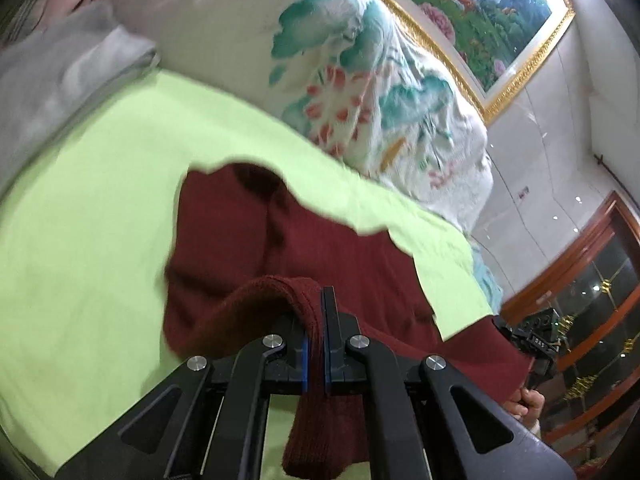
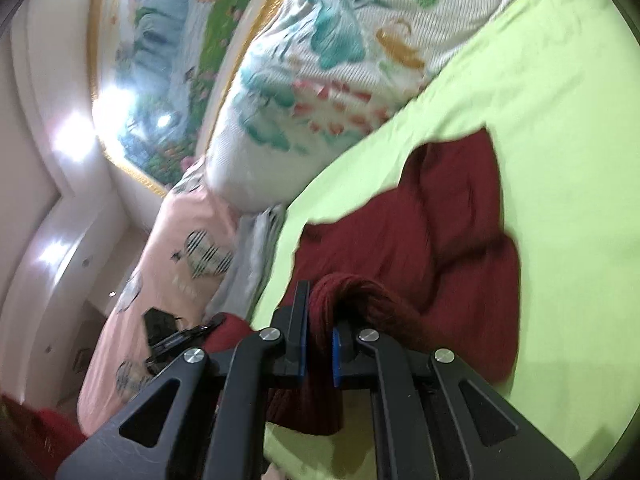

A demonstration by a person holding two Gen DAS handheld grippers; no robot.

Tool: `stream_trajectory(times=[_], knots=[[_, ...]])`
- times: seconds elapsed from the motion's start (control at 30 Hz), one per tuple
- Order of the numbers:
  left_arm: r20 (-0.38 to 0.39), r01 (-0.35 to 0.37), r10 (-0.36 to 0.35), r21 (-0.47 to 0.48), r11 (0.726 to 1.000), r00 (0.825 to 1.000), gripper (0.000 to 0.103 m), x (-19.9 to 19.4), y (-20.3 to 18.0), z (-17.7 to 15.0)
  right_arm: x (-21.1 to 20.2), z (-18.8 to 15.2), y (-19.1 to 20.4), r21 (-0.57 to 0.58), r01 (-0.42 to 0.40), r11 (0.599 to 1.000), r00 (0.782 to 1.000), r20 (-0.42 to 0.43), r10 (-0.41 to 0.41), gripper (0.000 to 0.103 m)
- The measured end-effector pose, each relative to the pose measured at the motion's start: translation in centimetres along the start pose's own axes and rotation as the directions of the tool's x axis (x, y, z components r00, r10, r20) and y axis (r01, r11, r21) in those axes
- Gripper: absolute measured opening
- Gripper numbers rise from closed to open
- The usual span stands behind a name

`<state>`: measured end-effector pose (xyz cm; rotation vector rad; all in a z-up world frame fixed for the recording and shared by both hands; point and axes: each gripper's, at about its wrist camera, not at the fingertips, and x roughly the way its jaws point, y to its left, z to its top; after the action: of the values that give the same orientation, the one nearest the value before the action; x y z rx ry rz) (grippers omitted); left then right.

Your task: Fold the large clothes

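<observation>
A dark red knitted garment lies on a lime-green bed sheet. My left gripper is shut on a ribbed edge of the garment, which is lifted and hangs down between the jaws. In the right wrist view the same dark red garment spreads over the lime-green bed sheet. My right gripper is shut on another ribbed edge, bunched over its fingers. The right gripper's body and a hand show at the left view's right edge. The left gripper is faintly seen at the lower left.
A large white quilt with teal and red flowers is piled along the far side of the bed. Grey folded cloth and a pink patterned quilt lie beside it. A gold-framed picture hangs on the wall. A wooden cabinet stands at right.
</observation>
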<state>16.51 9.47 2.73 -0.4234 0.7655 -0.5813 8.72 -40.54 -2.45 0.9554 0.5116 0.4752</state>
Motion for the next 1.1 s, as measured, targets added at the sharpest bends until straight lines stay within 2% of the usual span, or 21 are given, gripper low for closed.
stream_trajectory(times=[0.07, 0.17, 0.3, 0.4, 0.47, 0.63, 0.67, 0.7, 0.73, 0.77, 0.8, 0.83, 0.93, 0.97, 1.0, 1.03, 1.07, 1.1], knots=[[0.007, -0.017, 0.017, -0.017, 1.000, 1.000, 0.003, 2.6, 0.1, 2.8, 2.0, 2.6, -1.4, 0.036, 0.034, 0.999, 0.999, 0.005, -0.034, 0.009], [-0.014, -0.085, 0.085, -0.050, 0.995, 0.996, 0.003, 8.2, 1.1, 6.5, 5.0, 5.8, -4.2, 0.070, 0.136, 0.988, 0.991, -0.011, -0.136, 0.009], [-0.074, -0.174, 0.169, -0.066, 0.983, 0.983, 0.003, 13.7, 3.6, 7.5, 9.5, 8.0, -7.6, 0.096, 0.260, 0.961, 0.964, -0.074, -0.254, 0.009], [-0.123, -0.217, 0.206, -0.092, 0.972, 0.971, 0.003, 16.8, 6.1, 7.2, 11.6, 8.2, -9.9, 0.108, 0.310, 0.945, 0.947, -0.121, -0.297, 0.009], [-0.143, -0.221, 0.203, -0.117, 0.968, 0.969, 0.003, 18.1, 7.6, 6.7, 12.1, 8.0, -10.7, 0.104, 0.322, 0.941, 0.942, -0.135, -0.308, 0.009], [-0.146, -0.188, 0.167, -0.149, 0.971, 0.975, 0.008, 17.8, 8.6, 6.0, 11.4, 7.9, -10.8, 0.119, 0.305, 0.945, 0.949, -0.122, -0.291, 0.013], [-0.148, -0.182, 0.160, -0.153, 0.971, 0.976, 0.010, 17.3, 8.4, 6.0, 11.2, 7.9, -10.4, 0.118, 0.307, 0.945, 0.949, -0.118, -0.293, 0.013], [-0.146, -0.179, 0.157, -0.154, 0.972, 0.977, 0.018, 16.4, 8.0, 5.7, 10.6, 7.9, -9.9, 0.111, 0.310, 0.944, 0.948, -0.108, -0.299, 0.016], [-0.137, -0.174, 0.154, -0.153, 0.973, 0.979, 0.025, 15.4, 7.5, 5.5, 10.6, 7.8, -9.3, 0.105, 0.314, 0.944, 0.947, -0.099, -0.304, 0.023], [-0.128, -0.171, 0.153, -0.146, 0.974, 0.980, 0.036, 14.4, 6.8, 5.2, 10.1, 7.7, -8.6, 0.092, 0.313, 0.945, 0.948, -0.082, -0.306, 0.029], [-0.117, -0.161, 0.145, -0.137, 0.978, 0.982, 0.042, 13.6, 6.0, 5.0, 9.4, 7.5, -7.7, 0.070, 0.310, 0.948, 0.950, -0.057, -0.306, 0.045], [-0.108, -0.138, 0.125, -0.126, 0.982, 0.986, 0.042, 12.6, 5.0, 4.4, 8.6, 7.2, -6.5, 0.039, 0.309, 0.950, 0.951, -0.023, -0.308, 0.059], [-0.122, -0.037, 0.026, -0.085, 0.996, 0.992, 0.044, 11.8, 1.9, 2.3, 7.7, 5.8, -2.5, -0.094, 0.276, 0.957, 0.961, 0.035, -0.274, 0.059], [-0.142, -0.012, 0.003, -0.064, 0.998, 0.990, 0.046, 12.2, 0.9, 1.6, 8.0, 4.9, -1.3, -0.144, 0.242, 0.959, 0.970, 0.016, -0.243, 0.059], [-0.169, 0.002, -0.008, -0.038, 0.999, 0.986, 0.046, 13.0, -0.1, 1.0, 9.0, 3.7, -0.2, -0.195, 0.211, 0.958, 0.974, -0.042, -0.223, 0.059], [-0.192, -0.003, 0.002, -0.004, 1.000, 0.981, 0.046, 14.0, -1.1, 0.4, 10.3, 2.6, 0.5, -0.238, 0.208, 0.949, 0.966, -0.102, -0.237, 0.059], [-0.204, -0.039, 0.046, 0.038, 0.999, 0.978, 0.046, 15.1, -1.7, 0.1, 11.8, 1.6, 0.9, -0.285, 0.231, 0.930, 0.947, -0.154, -0.282, 0.059], [-0.204, -0.065, 0.075, 0.056, 0.996, 0.976, 0.046, 15.6, -1.8, 0.1, 13.3, 0.9, 0.8, -0.329, 0.280, 0.902, 0.917, -0.188, -0.353, 0.059]])
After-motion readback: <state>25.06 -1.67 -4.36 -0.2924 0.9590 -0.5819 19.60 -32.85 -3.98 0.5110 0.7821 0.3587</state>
